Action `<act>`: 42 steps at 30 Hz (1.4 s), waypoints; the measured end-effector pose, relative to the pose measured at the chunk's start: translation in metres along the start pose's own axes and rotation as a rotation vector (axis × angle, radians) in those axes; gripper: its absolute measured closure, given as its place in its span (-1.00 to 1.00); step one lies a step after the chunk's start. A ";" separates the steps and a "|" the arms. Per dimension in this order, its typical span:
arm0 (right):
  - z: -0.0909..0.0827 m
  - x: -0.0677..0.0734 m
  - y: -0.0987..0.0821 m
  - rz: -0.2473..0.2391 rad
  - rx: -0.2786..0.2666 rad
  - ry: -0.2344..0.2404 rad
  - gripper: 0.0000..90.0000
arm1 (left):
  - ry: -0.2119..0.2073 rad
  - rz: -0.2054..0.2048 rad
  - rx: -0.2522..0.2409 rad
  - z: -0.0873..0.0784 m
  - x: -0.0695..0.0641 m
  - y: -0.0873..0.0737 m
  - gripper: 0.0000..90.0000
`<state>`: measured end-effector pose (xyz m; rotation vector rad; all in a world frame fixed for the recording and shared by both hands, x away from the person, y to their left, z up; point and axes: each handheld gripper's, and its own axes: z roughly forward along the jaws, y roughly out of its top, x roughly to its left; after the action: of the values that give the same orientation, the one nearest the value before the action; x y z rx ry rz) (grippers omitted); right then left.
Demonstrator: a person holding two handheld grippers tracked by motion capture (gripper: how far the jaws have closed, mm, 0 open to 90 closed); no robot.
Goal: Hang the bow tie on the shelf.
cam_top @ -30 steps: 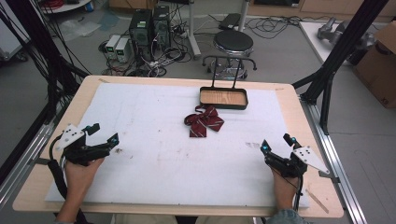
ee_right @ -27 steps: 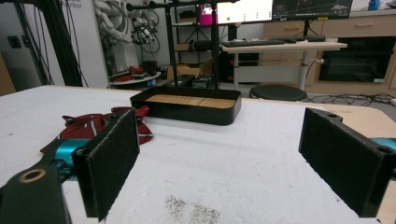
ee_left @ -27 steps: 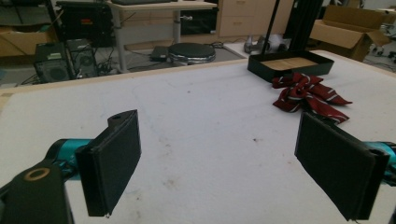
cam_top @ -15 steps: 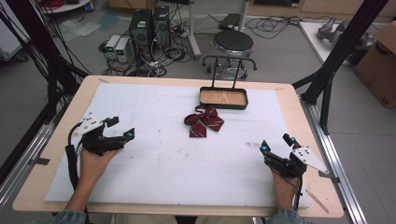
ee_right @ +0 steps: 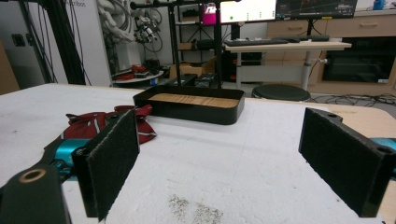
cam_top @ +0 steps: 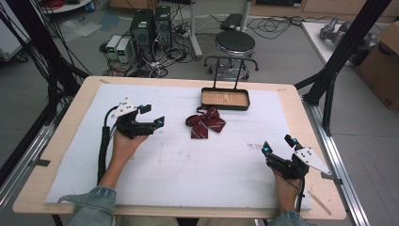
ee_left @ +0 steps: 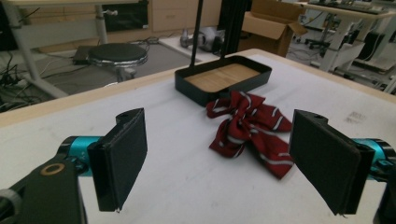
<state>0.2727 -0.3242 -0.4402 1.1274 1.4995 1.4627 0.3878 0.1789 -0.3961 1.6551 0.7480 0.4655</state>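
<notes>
- Since a second ago, the left gripper has travelled from the table's near-left edge up and inward toward the bow tie, while the right gripper has kept its place near the right corner.
- Striped red bow tie lies crumpled mid-table on the white mat, just in front of the black tray; its long axis runs roughly left to right, tails trailing toward the person.
- Left gripper's jaws are spread wide, holding nothing, framing the bow tie ahead.
- Right gripper's jaws are also wide apart and unloaded, well apart from the bow tie.
</notes>
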 end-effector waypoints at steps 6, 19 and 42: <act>0.000 0.000 0.000 0.003 0.000 0.003 -0.75 | -0.048 -0.019 -0.011 0.031 -0.008 0.005 -0.51; 0.001 -0.001 0.000 0.012 0.006 0.013 -0.75 | -0.086 0.004 0.033 0.102 -0.024 0.007 -0.44; 0.002 -0.002 0.000 0.016 0.011 0.018 -0.75 | -0.016 0.031 0.281 0.170 -0.029 -0.018 -0.29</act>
<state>0.2752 -0.3251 -0.4409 1.1382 1.5163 1.4810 0.4764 0.0396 -0.4477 1.9324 0.8048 0.3811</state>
